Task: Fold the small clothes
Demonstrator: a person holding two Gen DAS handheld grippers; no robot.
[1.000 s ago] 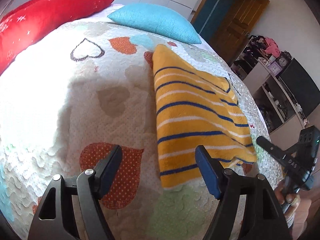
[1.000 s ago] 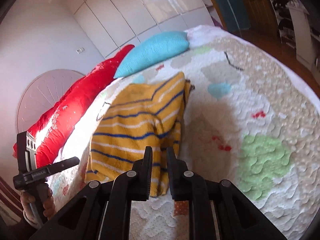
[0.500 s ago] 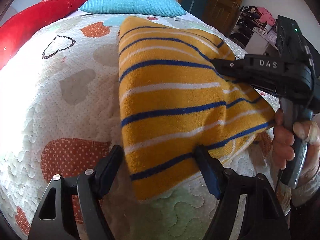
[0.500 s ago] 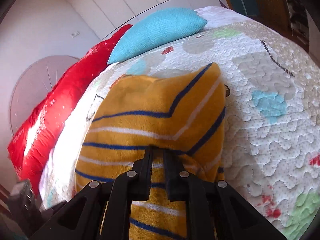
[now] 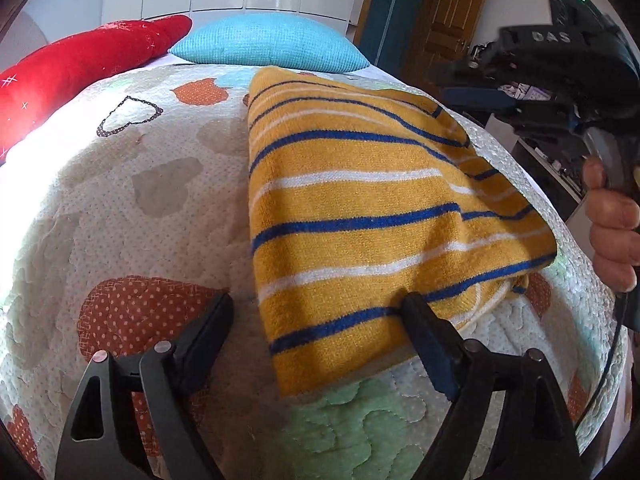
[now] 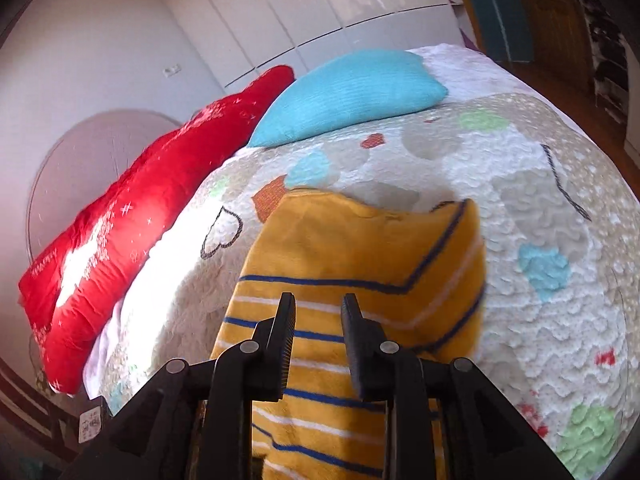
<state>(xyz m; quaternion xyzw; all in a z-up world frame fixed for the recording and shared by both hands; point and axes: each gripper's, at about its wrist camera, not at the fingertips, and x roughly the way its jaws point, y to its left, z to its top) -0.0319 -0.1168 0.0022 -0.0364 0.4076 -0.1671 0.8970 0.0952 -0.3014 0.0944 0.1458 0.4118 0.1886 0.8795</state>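
Note:
A folded yellow garment with blue and white stripes (image 5: 360, 208) lies on the quilted bedspread (image 5: 132, 200). My left gripper (image 5: 316, 312) is open at the garment's near edge, its right finger touching the cloth and its left finger over the quilt. My right gripper (image 6: 318, 308) hovers above the garment (image 6: 360, 252) with its jaws a little apart and nothing between them. It also shows in the left wrist view (image 5: 472, 96), held in a hand over the garment's far right side.
A red pillow (image 5: 76, 68) and a turquoise pillow (image 5: 268, 44) lie at the head of the bed. White wardrobe doors (image 6: 320, 16) stand behind. A wooden door (image 5: 448, 12) and shelves are to the right, past the bed's edge.
The right gripper has let go of the garment, risen and opened slightly. The garment's folded-over half now lies flat. The left gripper has stayed near the front edge.

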